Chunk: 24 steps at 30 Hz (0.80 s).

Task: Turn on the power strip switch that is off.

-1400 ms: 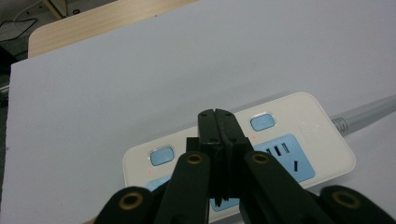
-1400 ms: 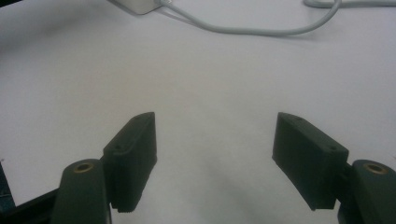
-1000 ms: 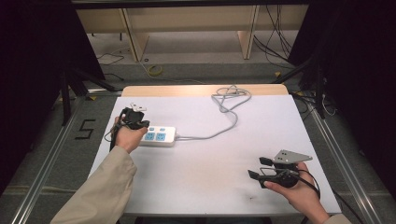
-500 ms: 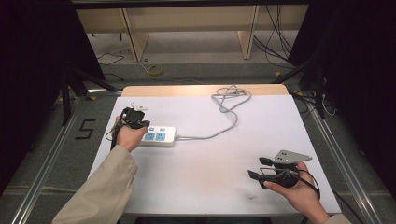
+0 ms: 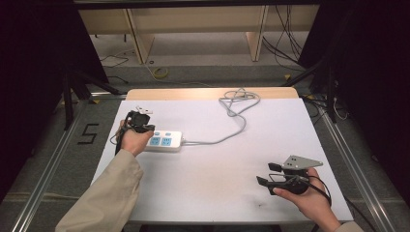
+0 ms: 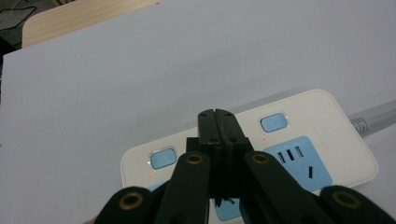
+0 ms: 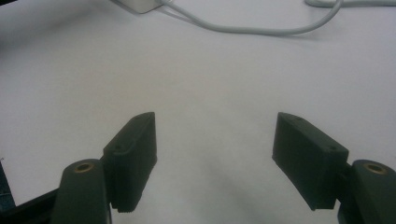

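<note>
High view: a white power strip (image 5: 162,140) lies flat near the left edge of the table (image 5: 217,188), its long axis running left to right. Its grey cord (image 5: 227,130) leaves the right end and runs in a curve to a loose loop at the far edge. The left gripper (image 5: 138,121), held in a hand with a beige sleeve, sits at the strip's left end. The right gripper (image 5: 268,175) rests low near the near right corner, well apart from the strip, pointing left. Nothing has moved since the earlier frames; both hands hold the same spots. The tabletop is white, with a wooden strip along the far edge. Beyond lie a grey floor, wooden shelf legs and loose cables, with dark curtains at both sides.

Left gripper view: the left gripper (image 6: 217,116) has its jaws pressed fully together, holding nothing, tips over the strip (image 6: 322,140) between two blue buttons. Blue sockets show below.

Right gripper view: the right gripper (image 7: 215,154) has its jaws spread wide and empty above bare white table (image 7: 210,84). The cord (image 7: 261,28) crosses the top.
</note>
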Available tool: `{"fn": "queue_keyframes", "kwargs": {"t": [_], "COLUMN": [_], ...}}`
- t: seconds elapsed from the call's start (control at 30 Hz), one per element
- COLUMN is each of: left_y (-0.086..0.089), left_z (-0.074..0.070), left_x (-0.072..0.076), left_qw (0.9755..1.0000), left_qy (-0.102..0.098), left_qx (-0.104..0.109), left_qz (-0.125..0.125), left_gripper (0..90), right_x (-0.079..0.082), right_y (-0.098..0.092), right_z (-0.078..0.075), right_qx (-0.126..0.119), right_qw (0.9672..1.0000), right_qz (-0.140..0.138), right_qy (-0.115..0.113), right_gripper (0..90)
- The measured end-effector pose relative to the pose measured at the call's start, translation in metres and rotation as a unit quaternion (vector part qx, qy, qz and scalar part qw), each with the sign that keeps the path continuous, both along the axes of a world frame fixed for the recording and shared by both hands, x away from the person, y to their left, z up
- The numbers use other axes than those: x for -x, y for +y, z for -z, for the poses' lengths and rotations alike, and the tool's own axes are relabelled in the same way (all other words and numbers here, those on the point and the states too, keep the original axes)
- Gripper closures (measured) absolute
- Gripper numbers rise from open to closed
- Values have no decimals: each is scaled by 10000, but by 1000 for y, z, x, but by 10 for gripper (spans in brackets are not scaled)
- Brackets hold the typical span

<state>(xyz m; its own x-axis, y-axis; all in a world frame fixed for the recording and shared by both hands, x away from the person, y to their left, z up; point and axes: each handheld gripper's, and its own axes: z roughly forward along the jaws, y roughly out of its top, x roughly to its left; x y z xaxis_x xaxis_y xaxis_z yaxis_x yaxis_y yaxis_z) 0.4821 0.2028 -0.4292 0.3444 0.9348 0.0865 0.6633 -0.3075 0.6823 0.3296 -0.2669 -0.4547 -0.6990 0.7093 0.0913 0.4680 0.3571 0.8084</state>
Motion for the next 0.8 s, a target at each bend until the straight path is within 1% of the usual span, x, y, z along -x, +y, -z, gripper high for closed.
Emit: {"fn": "queue_keyframes", "kwargs": {"t": [0.8], "left_y": [-2], "left_z": [6], "left_x": [-8], "left_qw": [9999], "left_qy": [127], "left_qx": [-77], "left_qz": [35], "left_gripper": [900], "right_x": [0], "right_y": [0], "right_z": [0], "right_qx": [1], "right_qw": [10000], "right_qz": [-10], "right_qy": [-1], "right_gripper": [309]}}
